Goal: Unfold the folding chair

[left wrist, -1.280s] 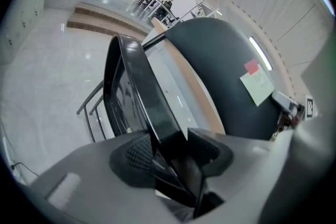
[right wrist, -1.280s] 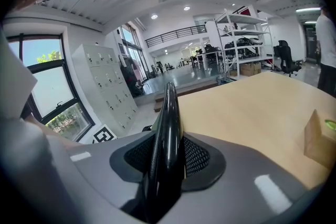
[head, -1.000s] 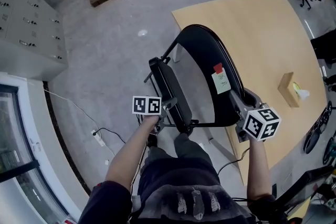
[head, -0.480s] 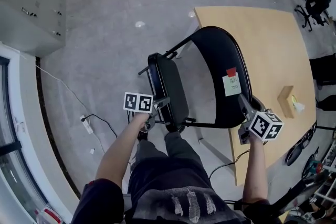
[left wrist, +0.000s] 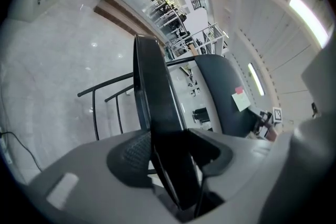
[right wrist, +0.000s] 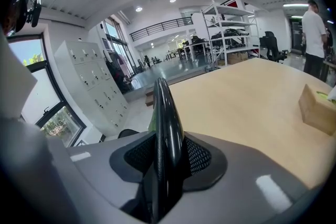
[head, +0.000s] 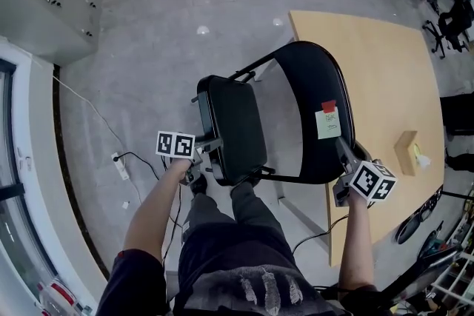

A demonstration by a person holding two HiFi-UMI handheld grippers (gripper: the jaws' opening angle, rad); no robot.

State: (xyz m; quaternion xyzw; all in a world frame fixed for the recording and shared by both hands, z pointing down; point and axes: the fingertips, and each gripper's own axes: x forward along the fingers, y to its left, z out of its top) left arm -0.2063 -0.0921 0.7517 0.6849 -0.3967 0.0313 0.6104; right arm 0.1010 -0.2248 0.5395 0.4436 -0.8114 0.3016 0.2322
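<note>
Black chair seat (left wrist: 152, 86) inside left claw (left wrist: 170, 157)

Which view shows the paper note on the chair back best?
Head view: the note faces the camera on the chair back, red tab above it. Left gripper view shows it small and slanted. Right gripper view sees the back edge-on, so no note.
</note>
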